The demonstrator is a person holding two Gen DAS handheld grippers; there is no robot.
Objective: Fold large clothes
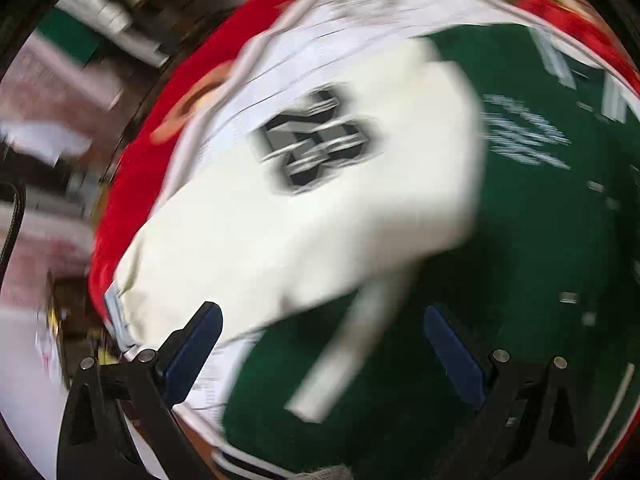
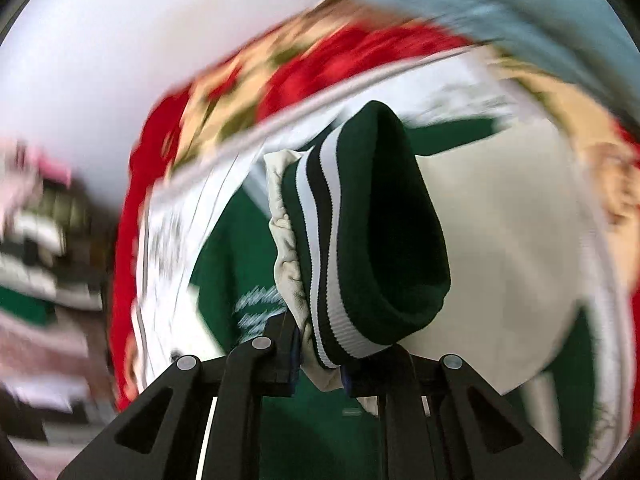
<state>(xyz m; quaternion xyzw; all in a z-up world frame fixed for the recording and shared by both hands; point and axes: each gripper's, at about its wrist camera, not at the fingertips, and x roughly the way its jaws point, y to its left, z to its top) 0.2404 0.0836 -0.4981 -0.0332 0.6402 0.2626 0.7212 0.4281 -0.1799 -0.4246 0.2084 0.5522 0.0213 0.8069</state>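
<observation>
A green varsity jacket [image 1: 532,240] with cream sleeves lies on a white sheet over a red floral blanket. In the left wrist view a cream sleeve [image 1: 304,216] with a black letter patch lies folded across the green body; the view is blurred. My left gripper [image 1: 324,332] is open above the jacket, holding nothing. In the right wrist view my right gripper [image 2: 320,364] is shut on the other sleeve's striped green cuff [image 2: 360,248], holding it raised over the jacket body [image 2: 236,256].
The red floral blanket [image 2: 320,64] covers the bed under a white sheet [image 1: 360,20]. A light blue garment [image 2: 520,8] lies at the far right. Blurred clutter and a floor show beyond the bed's left edge [image 1: 60,120].
</observation>
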